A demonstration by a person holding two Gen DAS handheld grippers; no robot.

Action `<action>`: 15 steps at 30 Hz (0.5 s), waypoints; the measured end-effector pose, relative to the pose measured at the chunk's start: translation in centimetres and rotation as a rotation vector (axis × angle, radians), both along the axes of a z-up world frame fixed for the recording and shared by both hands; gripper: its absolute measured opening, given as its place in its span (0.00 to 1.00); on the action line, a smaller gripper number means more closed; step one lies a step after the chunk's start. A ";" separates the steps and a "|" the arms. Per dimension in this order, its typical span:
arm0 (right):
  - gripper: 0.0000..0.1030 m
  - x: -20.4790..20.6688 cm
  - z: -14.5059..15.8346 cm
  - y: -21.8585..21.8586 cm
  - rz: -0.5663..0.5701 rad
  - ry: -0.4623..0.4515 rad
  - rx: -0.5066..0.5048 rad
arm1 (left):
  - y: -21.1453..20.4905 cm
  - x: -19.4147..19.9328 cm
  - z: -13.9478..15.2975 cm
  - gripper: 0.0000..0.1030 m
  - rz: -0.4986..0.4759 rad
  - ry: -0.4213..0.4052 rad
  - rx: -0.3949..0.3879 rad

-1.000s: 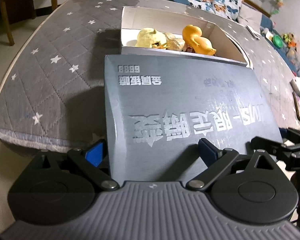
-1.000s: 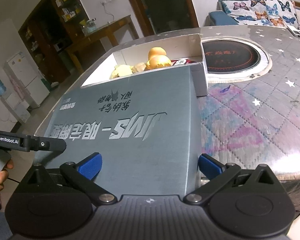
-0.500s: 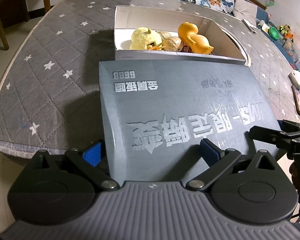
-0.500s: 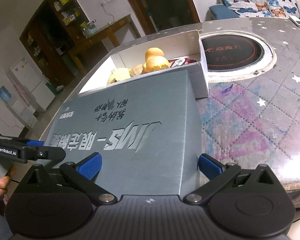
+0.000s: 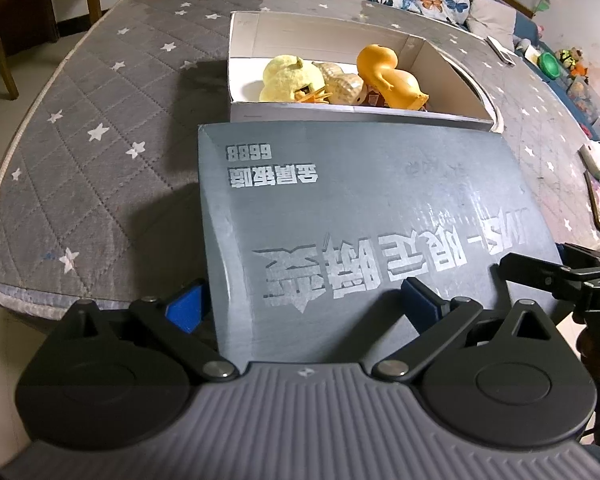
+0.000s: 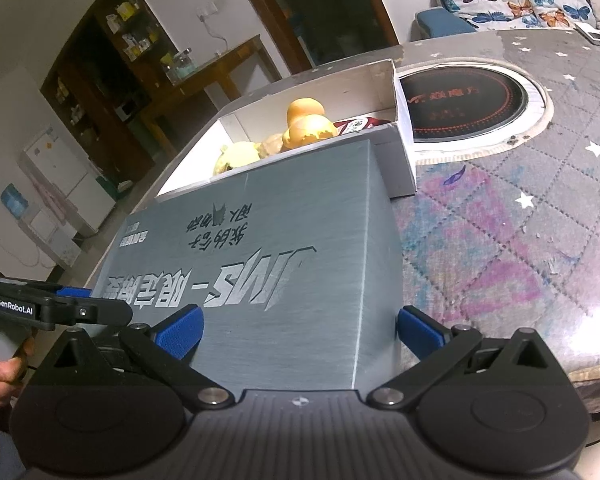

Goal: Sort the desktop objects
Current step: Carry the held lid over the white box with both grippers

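So the lid [image 5: 360, 216] has backed off a bit over the table [image 5: 100, 160]. A second ago its far edge overlapped the box [image 5: 340, 40]; now it sits just short, so the toys [image 5: 340, 76] still aren't covered. Left gripper [image 5: 304, 300] and right gripper [image 6: 300, 328] each stay clamped on the lid's near corners.

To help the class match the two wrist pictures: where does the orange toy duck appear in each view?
Left wrist: orange duck at upper centre-right, inside the white box.
Right wrist: orange duck just above centre, in the same white box.
Shared landmark: the grey lid in front of the box.
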State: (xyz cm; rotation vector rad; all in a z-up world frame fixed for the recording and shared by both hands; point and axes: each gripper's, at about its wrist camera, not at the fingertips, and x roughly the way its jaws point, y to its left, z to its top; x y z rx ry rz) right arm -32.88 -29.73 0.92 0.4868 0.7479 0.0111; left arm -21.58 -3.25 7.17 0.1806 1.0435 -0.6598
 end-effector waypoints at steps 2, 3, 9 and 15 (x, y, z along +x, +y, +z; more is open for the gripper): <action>1.00 0.0 0.1 0.1 -0.004 0.001 -0.003 | -0.1 0.0 0.0 0.97 0.000 -0.004 0.003; 1.00 -0.1 0.1 0.2 -0.004 0.001 -0.004 | -0.1 0.0 0.0 0.97 -0.001 -0.009 0.005; 1.00 -0.3 0.4 0.9 -0.011 -0.006 0.007 | 0.4 -0.6 1.0 0.97 -0.008 -0.048 -0.004; 1.00 -1.1 1.8 1.8 -0.016 -0.039 -0.009 | 1.2 -1.1 2.2 0.97 -0.009 -0.058 -0.037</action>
